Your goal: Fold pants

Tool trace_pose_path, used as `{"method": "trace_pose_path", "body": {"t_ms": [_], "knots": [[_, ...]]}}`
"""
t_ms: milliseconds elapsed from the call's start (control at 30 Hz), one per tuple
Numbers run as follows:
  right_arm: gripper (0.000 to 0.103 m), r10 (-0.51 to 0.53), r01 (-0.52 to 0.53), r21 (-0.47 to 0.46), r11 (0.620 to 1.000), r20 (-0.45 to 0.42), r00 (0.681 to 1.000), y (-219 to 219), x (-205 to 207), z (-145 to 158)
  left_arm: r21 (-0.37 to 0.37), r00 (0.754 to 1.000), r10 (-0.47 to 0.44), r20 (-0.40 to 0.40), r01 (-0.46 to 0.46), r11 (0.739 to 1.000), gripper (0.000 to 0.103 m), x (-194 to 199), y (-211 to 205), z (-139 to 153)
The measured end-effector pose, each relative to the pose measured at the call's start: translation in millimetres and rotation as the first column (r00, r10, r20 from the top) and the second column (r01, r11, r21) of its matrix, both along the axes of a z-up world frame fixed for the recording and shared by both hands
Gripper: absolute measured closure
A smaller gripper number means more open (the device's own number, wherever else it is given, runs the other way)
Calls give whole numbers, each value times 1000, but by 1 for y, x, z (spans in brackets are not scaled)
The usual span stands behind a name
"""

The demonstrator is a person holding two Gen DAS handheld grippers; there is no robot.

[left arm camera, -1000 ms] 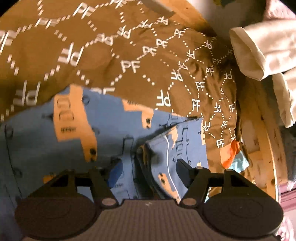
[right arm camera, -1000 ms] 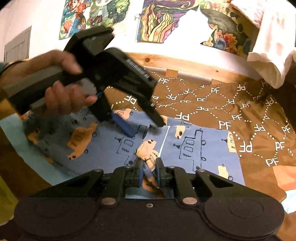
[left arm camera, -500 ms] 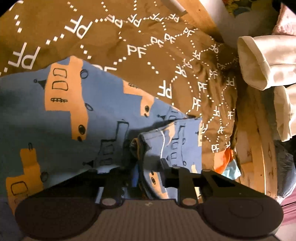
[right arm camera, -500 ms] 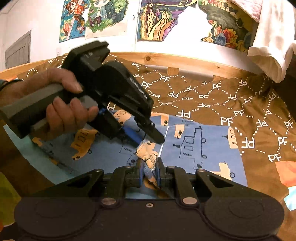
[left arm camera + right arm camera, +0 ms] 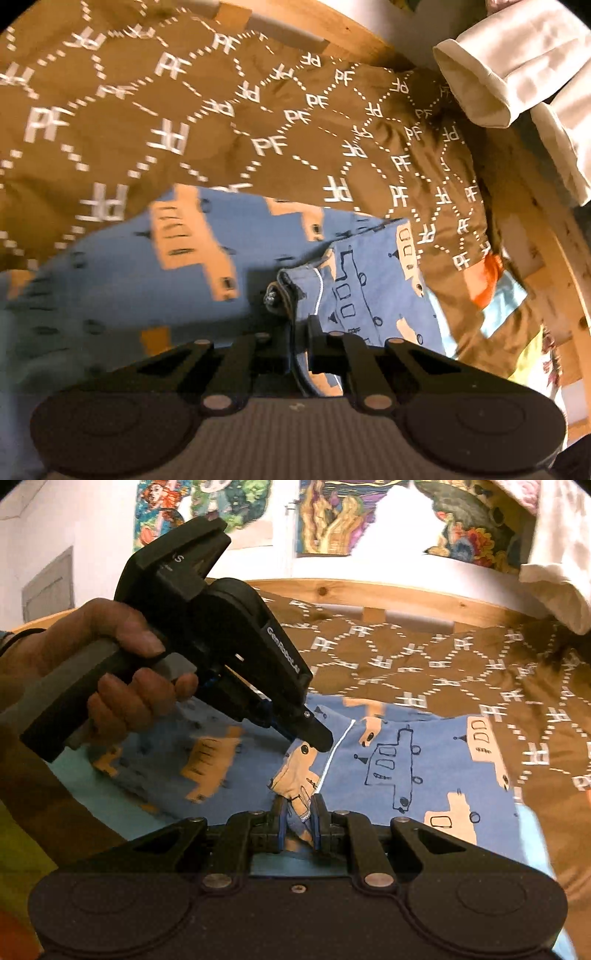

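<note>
Blue pants (image 5: 373, 295) with orange vehicle prints lie across a brown bedspread. My left gripper (image 5: 300, 332) has its jaws closing on a bunched fold of the pants, and the cloth sits pinched between the pads. In the right wrist view the pants (image 5: 413, 760) spread to the right. There my left gripper (image 5: 317, 738), held by a hand (image 5: 122, 672), points down onto the fabric near the white seam line. My right gripper (image 5: 300, 819) is shut on a raised edge of the pants close to me.
The brown bedspread (image 5: 184, 129) with white PF print covers the bed. A wooden bed rail (image 5: 388, 594) runs behind it and along the right side (image 5: 543, 236). White cloth (image 5: 509, 66) hangs at the upper right. Posters (image 5: 332, 513) hang on the wall.
My left gripper's jaws have gone from wide open to closed around the pants fold, and it has drawn back a little. The right gripper keeps its grip in place.
</note>
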State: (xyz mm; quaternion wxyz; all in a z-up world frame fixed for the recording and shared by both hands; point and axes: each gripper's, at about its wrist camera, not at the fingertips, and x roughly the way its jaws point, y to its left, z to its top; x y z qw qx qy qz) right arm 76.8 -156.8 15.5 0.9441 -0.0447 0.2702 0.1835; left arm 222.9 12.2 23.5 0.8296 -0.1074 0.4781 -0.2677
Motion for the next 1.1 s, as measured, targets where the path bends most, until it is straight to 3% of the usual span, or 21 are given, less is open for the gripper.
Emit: {"method": "trace_pose_path", "body": {"t_ms": [200,300,433,533,600,667,733,800,900,967,1100], "knots": [[89,74,-73,47,996,-5,997,32,0,3,43,999,26,29,-28,999,94,-11,36,14],[89,108,-107,41,993,-24,994,46,5,0,130,1000,18,23,-21,991,94,-9,36,6],[76,127,-123,42,991,-112,986,58,18,-16,222,999,14,49,-25,975,79,-11,33,-8],[54,201,-199,28,980,-91,975,47,11,-11,250,993,1,118,-31,968,47,-25,35,2],[49,247,-248,-18,968,-45,968,24,-1,-1,289,983,13,185,-68,955,46,-34,37,9],[49,254,-252,-96,963,1,967,1,-8,5,262,964,46,262,-117,958,47,-43,44,20],[50,206,-198,-162,967,32,978,-22,1,12,171,944,67,323,-128,977,47,-51,49,30],[56,135,-129,-164,978,28,990,-41,24,16,98,935,65,348,-106,990,47,-54,44,31],[56,99,-99,-68,993,-7,995,-61,68,19,70,947,9,321,-34,997,43,-47,28,24],[55,96,-97,-29,995,-25,995,-64,92,16,66,955,-23,295,4,998,36,-39,18,12],[51,86,-88,-21,996,-69,994,-65,127,1,55,970,5,245,-19,998,36,-23,22,-7]]}}
